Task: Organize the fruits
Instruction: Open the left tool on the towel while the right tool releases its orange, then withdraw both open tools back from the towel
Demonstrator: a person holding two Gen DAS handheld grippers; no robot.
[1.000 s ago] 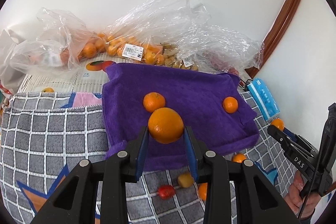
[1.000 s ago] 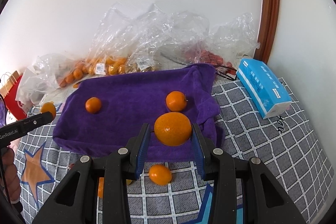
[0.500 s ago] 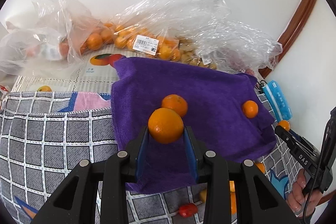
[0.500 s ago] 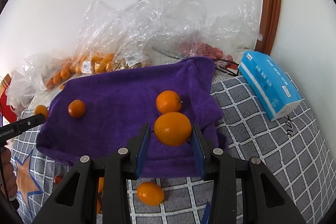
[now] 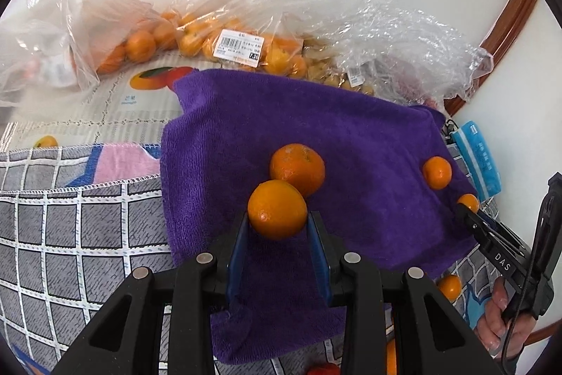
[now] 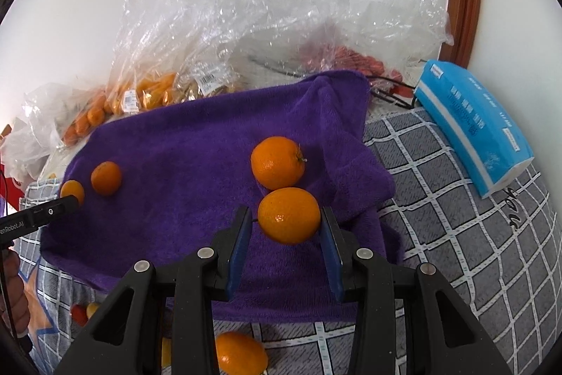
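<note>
Orange pinched in left tool, another orange in right tool; "DAS" legible lower right, left view.

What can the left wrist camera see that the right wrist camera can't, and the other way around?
Only the left wrist view shows the fruit-print mat and pink patch beside the purple towel. Only the right wrist view shows the whole blue tissue pack and the bagged red fruit. Both show the towel with two oranges lying on it, bags of oranges behind, and each tool, left tool and right tool, gripping an orange.
</note>
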